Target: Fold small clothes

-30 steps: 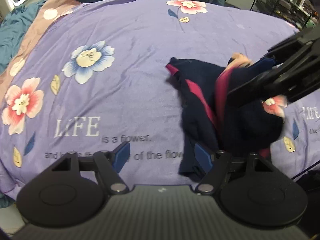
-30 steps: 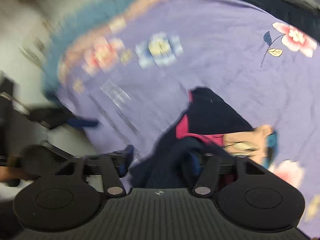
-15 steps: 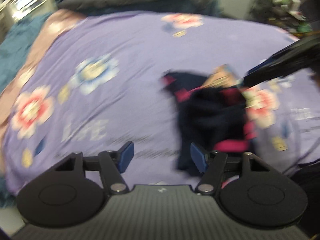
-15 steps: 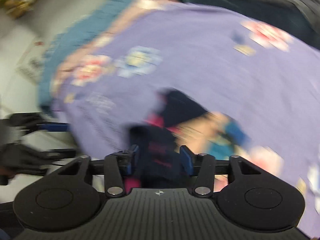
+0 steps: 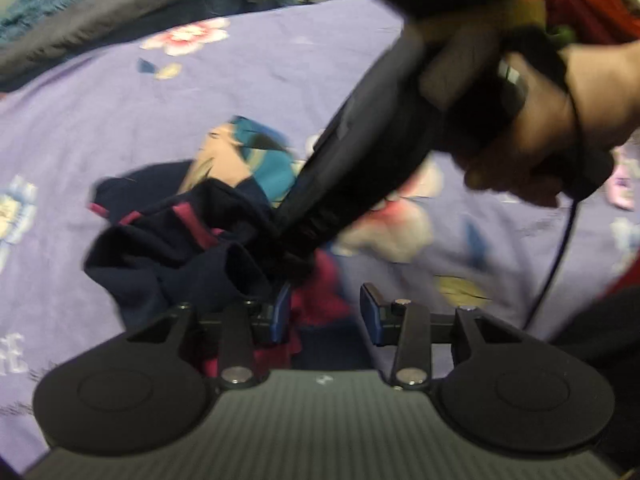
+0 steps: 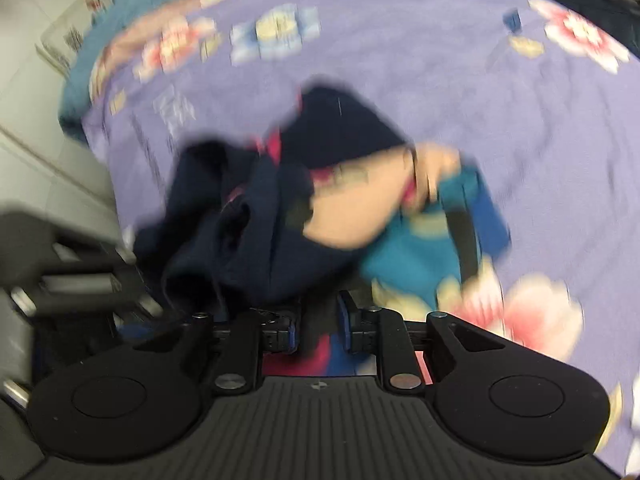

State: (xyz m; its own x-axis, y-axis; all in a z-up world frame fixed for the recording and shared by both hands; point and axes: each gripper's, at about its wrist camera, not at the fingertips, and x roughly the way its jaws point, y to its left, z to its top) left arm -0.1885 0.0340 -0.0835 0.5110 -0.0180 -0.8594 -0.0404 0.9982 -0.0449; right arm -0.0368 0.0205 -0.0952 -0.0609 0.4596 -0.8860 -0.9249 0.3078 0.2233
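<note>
A small navy garment (image 5: 180,256) with pink trim and a peach and teal print lies bunched on the purple flowered bedspread (image 5: 120,92). It also shows in the right wrist view (image 6: 280,216). My left gripper (image 5: 324,312) is open, its left finger against the garment's near pink edge. My right gripper (image 6: 318,322) has its jaws close together with navy and pink cloth between them. In the left wrist view the right gripper's body (image 5: 360,148) and the hand holding it reach down into the bunched cloth. Both views are motion blurred.
Dark bedding (image 5: 120,20) lies along the far edge of the bed. The bed's left edge and a pale floor (image 6: 32,92) show in the right wrist view. The left gripper's body (image 6: 60,264) is at the left of that view.
The right gripper has narrowed onto the garment and pulled it toward the near edge. The left gripper has swung right and now sits at the garment's near edge, still open.
</note>
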